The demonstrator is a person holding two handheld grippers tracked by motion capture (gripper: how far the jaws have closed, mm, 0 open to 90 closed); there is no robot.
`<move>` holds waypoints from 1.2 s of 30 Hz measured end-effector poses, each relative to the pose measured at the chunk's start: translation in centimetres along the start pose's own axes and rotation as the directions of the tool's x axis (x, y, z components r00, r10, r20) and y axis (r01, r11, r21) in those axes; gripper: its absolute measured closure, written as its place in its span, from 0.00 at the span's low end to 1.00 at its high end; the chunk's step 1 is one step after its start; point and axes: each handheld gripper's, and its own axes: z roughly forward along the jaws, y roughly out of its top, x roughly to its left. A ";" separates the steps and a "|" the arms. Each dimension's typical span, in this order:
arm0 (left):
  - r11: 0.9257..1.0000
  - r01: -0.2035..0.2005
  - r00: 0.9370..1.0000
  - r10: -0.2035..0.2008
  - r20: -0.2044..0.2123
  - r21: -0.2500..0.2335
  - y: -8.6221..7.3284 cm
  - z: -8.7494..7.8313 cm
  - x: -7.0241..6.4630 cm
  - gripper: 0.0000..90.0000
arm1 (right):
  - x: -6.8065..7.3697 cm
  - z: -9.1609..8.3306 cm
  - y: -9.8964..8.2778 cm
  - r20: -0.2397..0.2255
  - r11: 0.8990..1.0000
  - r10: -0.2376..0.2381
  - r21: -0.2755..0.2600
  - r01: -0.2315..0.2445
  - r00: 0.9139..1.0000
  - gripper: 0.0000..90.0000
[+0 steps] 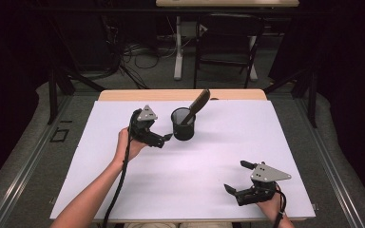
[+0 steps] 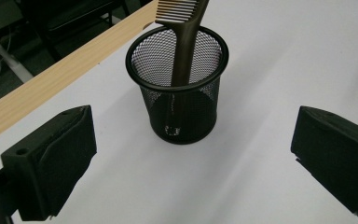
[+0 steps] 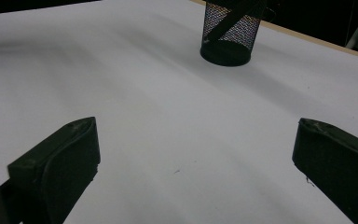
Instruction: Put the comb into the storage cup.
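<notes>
A black mesh cup [image 1: 183, 126] stands on the white table sheet [image 1: 138, 190], toward the back middle. A brown comb [image 1: 198, 105] leans in it, teeth end up and tilted right. My left gripper [image 1: 167, 138] is held just left of the cup, jaws wide open and pointing at it, nothing between them. In the left gripper view the cup [image 2: 182, 107] and comb [image 2: 184, 46] sit straight ahead, beyond my open jaws [image 2: 193, 149]. My right gripper [image 1: 235, 175] rests open near the front right edge, with nothing in it. Its view [image 3: 196, 135] shows the cup [image 3: 228, 35] far off.
A strip of bare wooden tabletop [image 1: 180, 95] borders the sheet at the back. Beyond it stand a dark folding chair [image 1: 225, 47] and a white desk leg [image 1: 177, 47], with cables on the floor. Bare white sheet spans the space between the two grippers.
</notes>
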 end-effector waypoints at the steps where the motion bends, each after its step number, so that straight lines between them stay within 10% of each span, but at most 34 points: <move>1: 1.000 0.001 1.000 -0.001 -0.005 0.004 -0.3 -0.3 -0.1 0.00 | 0.0 0.0 0.0 0.000 1.000 -0.001 0.000 0.001 1.000 0.00; 36: 0.998 0.051 0.997 -0.052 -0.056 -0.023 -6.7 -4.8 -2.5 0.00 | 0.1 0.0 0.0 0.005 1.000 0.001 0.005 -0.001 1.000 0.00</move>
